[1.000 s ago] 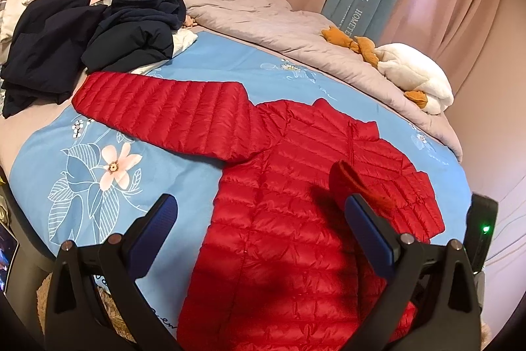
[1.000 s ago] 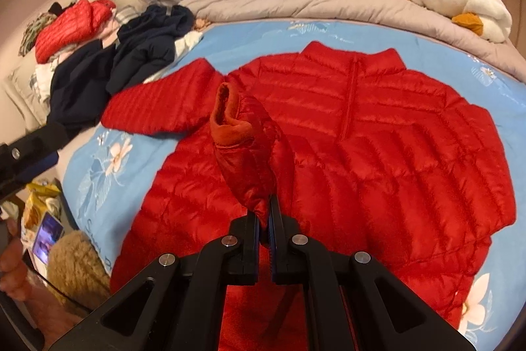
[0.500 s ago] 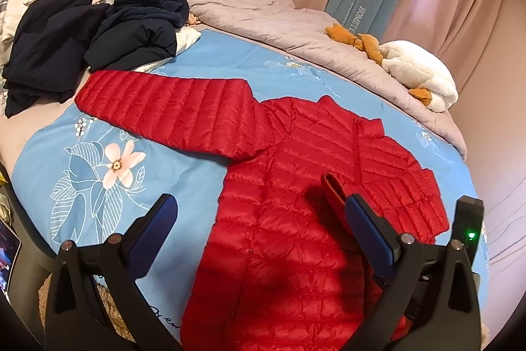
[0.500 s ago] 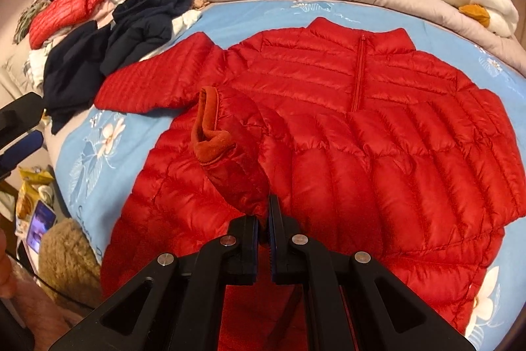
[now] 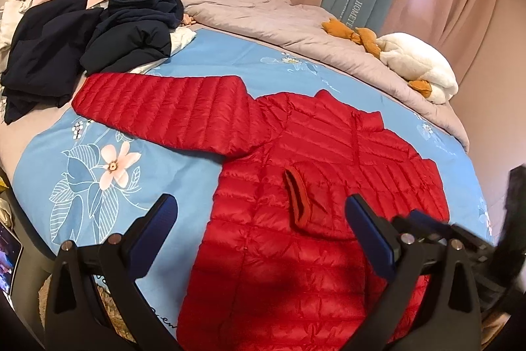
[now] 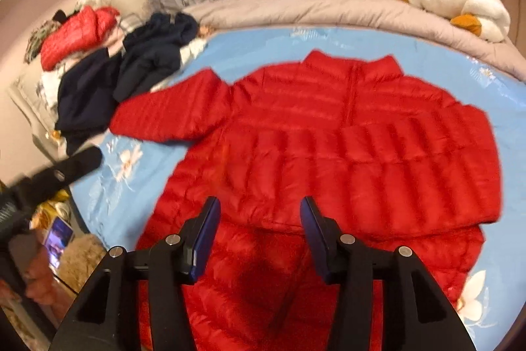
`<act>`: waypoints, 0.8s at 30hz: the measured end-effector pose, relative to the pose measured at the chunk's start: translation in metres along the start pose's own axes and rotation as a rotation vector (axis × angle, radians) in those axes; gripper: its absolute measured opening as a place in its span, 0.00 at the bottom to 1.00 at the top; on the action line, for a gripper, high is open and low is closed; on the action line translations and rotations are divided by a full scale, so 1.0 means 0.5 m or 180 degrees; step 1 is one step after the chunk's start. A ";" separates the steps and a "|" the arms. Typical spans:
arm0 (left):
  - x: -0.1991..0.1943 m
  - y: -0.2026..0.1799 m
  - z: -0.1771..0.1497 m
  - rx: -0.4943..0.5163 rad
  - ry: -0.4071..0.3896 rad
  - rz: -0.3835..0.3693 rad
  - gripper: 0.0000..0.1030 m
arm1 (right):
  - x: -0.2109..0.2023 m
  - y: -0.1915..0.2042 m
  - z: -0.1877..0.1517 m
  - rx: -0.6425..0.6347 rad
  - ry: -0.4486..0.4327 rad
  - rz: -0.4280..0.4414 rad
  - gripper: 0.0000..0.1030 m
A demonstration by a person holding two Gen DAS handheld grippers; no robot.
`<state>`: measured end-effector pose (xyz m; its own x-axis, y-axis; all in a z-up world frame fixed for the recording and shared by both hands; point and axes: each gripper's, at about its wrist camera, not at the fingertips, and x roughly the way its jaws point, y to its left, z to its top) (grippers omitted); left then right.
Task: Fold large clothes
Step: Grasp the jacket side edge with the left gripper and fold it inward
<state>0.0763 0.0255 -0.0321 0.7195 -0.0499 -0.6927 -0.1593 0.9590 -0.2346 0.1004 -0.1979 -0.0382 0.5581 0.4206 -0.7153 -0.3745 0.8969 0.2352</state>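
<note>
Lying flat on the bed (image 5: 203,61), the red jacket (image 5: 296,186) spreads beyond both grippers' parted, empty fingers (image 6: 207,232).

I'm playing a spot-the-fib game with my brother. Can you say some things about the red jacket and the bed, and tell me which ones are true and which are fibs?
1. The red jacket lies spread on a blue flowered sheet. True.
2. The right gripper is pinching a sleeve. False: its jaws are open and hold nothing.
3. One sleeve is folded across the jacket's front. True.
4. The other sleeve is folded in too. False: it sticks straight out towards the dark clothes.
5. The left gripper is open. True.
6. The white plush toy sits on the jacket. False: it rests on the grey quilt, apart from the jacket.
</note>
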 end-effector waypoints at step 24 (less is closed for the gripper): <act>0.234 -0.087 -0.076 -0.0312 0.0900 -0.0805 0.82 | -0.136 -0.134 0.032 0.0576 -0.0860 -0.0908 0.69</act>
<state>0.1417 -0.0325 -0.1292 0.5319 -0.3695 -0.7619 -0.0745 0.8759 -0.4767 0.0994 -0.2846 0.0050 0.8033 0.1515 -0.5760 -0.0548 0.9818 0.1818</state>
